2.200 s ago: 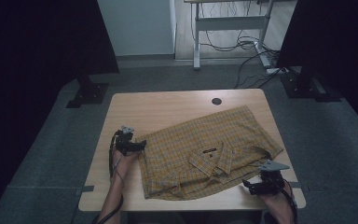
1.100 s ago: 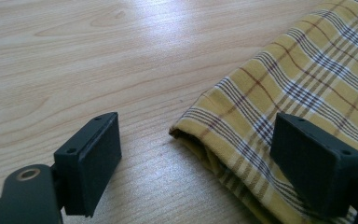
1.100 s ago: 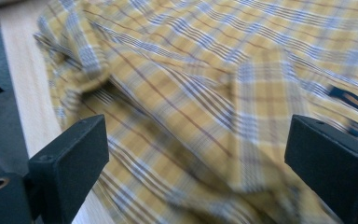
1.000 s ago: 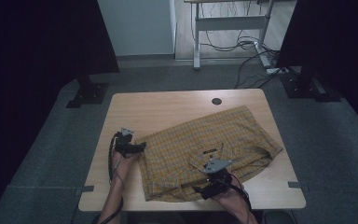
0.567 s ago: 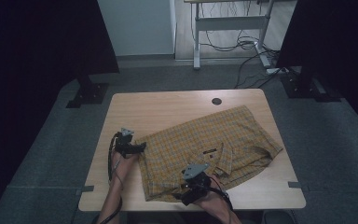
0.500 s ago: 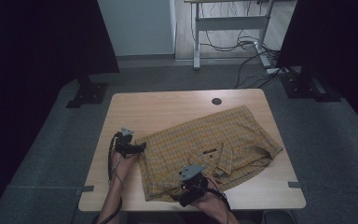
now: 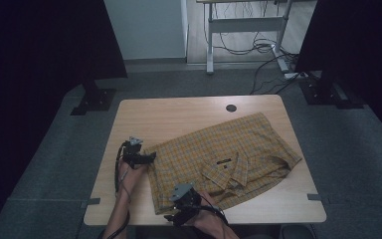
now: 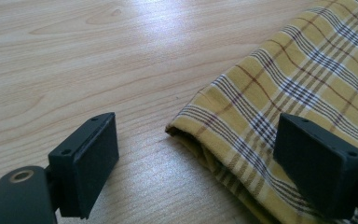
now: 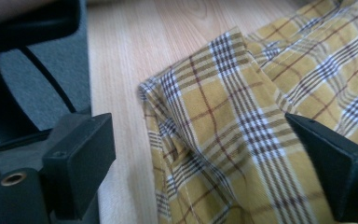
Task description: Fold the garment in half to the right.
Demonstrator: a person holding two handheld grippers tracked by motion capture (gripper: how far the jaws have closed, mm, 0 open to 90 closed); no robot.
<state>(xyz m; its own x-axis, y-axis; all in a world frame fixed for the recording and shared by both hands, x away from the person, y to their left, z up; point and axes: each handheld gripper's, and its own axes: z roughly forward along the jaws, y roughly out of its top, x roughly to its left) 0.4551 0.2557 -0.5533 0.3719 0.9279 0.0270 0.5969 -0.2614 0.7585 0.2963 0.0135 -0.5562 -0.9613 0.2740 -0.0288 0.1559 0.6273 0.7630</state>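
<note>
In the high view we see a yellow plaid shirt (image 7: 224,162) lying flat on the wooden worktop (image 7: 179,117), spread from the centre toward 3 o'clock, with its collar near the middle and a dark label on it. The left gripper (image 7: 146,157) rests on the worktop at about 9 o'clock, just beside the left edge of the shirt. In the left gripper view its jaws stand wide apart and hold nothing; a folded corner of the shirt (image 8: 279,93) lies between them on the wood, nearer the right jaw. The right gripper (image 7: 171,211) is at about 6 o'clock, at the near corner of the shirt, close to the near edge of the worktop. In the right gripper view its jaws are also spread wide, and the corner of the shirt (image 9: 223,126) lies between them, not pinched; we cannot tell if the right jaw touches the cloth. A small dark round hole (image 7: 231,108) sits in the worktop at 12 o'clock, well apart from the shirt. We see no container on the worktop.
</note>
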